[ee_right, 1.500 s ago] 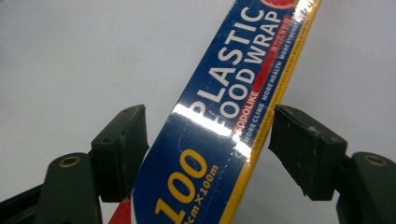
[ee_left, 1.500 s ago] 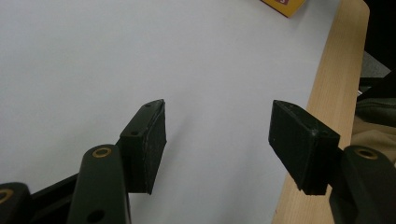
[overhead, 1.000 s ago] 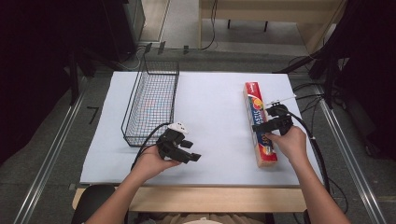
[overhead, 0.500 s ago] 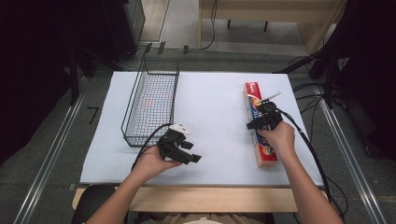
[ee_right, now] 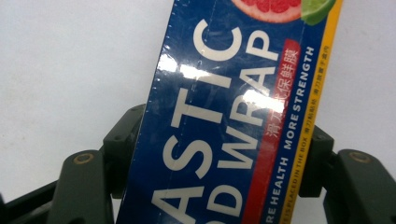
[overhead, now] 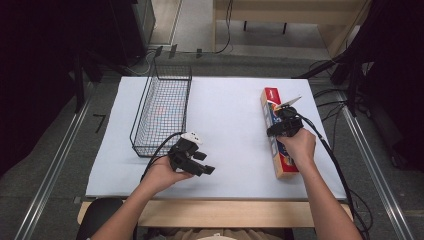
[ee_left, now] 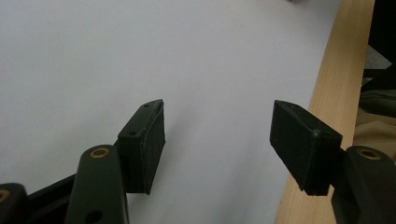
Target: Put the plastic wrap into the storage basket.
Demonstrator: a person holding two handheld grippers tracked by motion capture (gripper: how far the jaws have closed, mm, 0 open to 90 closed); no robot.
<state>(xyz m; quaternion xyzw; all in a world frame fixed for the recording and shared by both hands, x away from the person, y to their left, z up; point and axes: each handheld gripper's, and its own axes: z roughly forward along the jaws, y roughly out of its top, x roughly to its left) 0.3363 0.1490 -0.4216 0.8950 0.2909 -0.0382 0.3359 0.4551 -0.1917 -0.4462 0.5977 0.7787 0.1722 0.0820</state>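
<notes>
Plastic wrap box (overhead: 276, 135) lies flat on the right side of the white table (overhead: 230, 125), and the right gripper (overhead: 283, 124) has just been closing its jaws until they squeeze the box's two long sides. It is long and thin, dark blue with red and yellow edges and fruit pictures. Next comes lifting it level, likely toward the wire basket (overhead: 162, 110), while the left gripper (ee_left: 217, 140) waits with jaws apart on nothing.

The plastic wrap box (ee_right: 224, 121) bears white letters "ASTIC" and "D WRAP"; toward 3 o'clock, its yellow edge reads "MORE STRENGTH" and "PLACED IN THE BOX", beside "HEALTH".
</notes>
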